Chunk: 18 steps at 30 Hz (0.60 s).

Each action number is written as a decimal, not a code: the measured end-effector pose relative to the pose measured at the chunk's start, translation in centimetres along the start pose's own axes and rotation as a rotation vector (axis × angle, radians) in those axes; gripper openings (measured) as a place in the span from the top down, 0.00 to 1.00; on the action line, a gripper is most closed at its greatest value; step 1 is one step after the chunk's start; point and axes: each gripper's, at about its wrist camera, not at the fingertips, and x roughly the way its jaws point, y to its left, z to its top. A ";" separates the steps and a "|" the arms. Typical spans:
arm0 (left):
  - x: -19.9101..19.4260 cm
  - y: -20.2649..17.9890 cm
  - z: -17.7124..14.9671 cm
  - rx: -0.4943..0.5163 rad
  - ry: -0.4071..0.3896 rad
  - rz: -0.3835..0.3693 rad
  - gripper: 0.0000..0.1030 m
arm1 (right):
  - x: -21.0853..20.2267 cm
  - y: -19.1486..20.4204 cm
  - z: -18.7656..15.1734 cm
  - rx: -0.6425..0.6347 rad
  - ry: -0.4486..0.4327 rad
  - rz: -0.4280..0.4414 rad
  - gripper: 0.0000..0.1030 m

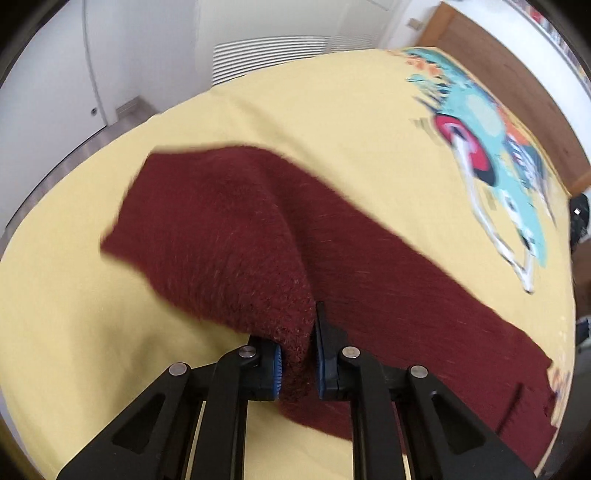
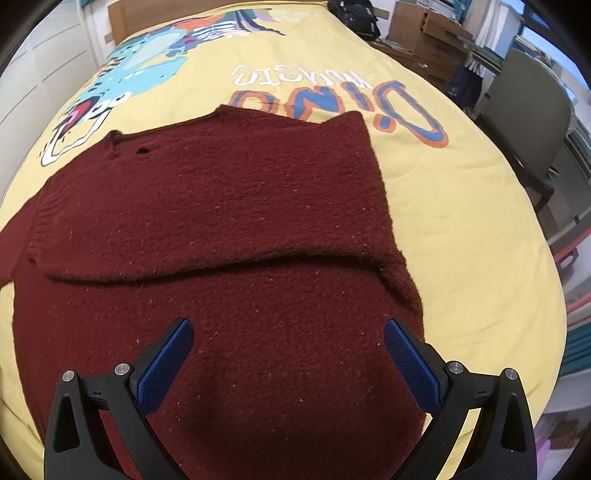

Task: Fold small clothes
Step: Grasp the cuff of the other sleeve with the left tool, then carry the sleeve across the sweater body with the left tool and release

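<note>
A dark red knitted sweater (image 2: 229,206) lies on a yellow bedspread (image 2: 461,192) with a dinosaur print. One part is folded over the body, leaving a crease across the middle. My right gripper (image 2: 288,354) is open, its blue pads (image 2: 166,365) just above the sweater's near part, holding nothing. In the left wrist view my left gripper (image 1: 297,354) is shut on a lifted edge of the sweater (image 1: 236,236), which rises in a hump from the bedspread (image 1: 295,110).
A wooden headboard (image 1: 517,81) and white cupboard doors (image 1: 48,74) border the bed. To the right of the bed stand a grey chair (image 2: 532,122), wooden drawers (image 2: 428,33) and a black bag (image 2: 354,14).
</note>
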 end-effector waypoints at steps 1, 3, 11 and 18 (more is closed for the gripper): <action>-0.9 -0.8 -0.1 0.024 -0.008 -0.008 0.89 | -0.1 -0.1 0.1 0.005 -0.004 0.003 0.00; -2.1 -2.7 -0.5 0.067 -0.020 -0.024 0.90 | -0.3 -0.1 0.1 0.008 -0.013 0.013 0.00; -6.4 -15.3 -5.0 0.272 -0.028 -0.190 0.90 | -1.5 -0.7 1.2 0.009 -0.058 0.044 0.00; -8.5 -25.1 -9.7 0.429 0.003 -0.281 0.90 | -2.8 -1.9 3.3 0.023 -0.096 0.062 0.00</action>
